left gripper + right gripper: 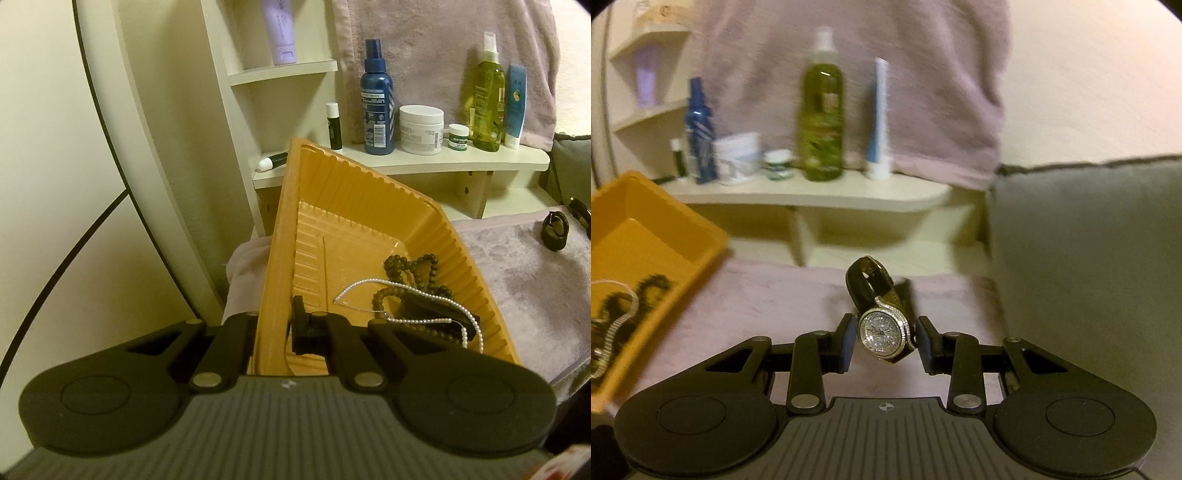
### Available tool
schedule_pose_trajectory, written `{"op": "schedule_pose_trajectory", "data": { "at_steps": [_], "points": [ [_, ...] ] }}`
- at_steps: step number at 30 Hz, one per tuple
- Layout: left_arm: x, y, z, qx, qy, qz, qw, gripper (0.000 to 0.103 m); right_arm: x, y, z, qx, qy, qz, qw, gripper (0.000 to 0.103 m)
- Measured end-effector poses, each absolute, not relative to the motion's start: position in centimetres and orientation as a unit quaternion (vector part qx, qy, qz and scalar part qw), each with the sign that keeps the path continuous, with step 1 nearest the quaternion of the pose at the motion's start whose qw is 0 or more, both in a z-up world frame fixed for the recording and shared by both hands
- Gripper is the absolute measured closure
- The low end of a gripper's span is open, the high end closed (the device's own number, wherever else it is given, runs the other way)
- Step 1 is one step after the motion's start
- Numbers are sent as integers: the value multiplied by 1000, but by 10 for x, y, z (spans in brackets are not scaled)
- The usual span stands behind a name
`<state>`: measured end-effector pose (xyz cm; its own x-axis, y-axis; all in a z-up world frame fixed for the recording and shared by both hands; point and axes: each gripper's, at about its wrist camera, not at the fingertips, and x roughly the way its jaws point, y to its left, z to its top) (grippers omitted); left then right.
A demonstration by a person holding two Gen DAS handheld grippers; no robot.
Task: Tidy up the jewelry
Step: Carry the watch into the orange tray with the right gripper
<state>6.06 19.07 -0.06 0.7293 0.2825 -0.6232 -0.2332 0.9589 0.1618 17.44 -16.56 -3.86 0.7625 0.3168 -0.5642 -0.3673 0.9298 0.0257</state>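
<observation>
My left gripper [275, 325] is shut on the near left wall of an orange plastic tray [291, 206] and holds it tilted. In the tray lie a dark bead necklace [410, 269], a white pearl strand [436, 295] and a dark flat piece. The tray also shows at the left in the right wrist view [701, 236]. My right gripper [886, 345] is closed on a jewelled watch [882, 332] with a dark strap, held above the mauve cloth [757, 295]. The same watch shows far right in the left wrist view [554, 230].
A cream shelf [406, 162] behind the cloth carries a blue spray bottle [376, 107], a white jar [421, 129], a green bottle [489, 99], tubes and a lip balm. A grey cushion [1089, 240] stands at the right. A white curved panel [74, 147] is at the left.
</observation>
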Motion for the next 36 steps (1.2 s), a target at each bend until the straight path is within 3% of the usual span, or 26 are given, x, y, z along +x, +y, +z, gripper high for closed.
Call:
{"op": "schedule_pose_trajectory", "data": {
  "at_steps": [22, 36],
  "points": [
    [60, 192, -1, 30, 340, 136, 930, 99, 169, -10, -28, -20, 322, 367, 873, 68],
    [60, 195, -3, 27, 341, 134, 930, 99, 181, 18, -45, -3, 351, 374, 858, 68]
  ]
}}
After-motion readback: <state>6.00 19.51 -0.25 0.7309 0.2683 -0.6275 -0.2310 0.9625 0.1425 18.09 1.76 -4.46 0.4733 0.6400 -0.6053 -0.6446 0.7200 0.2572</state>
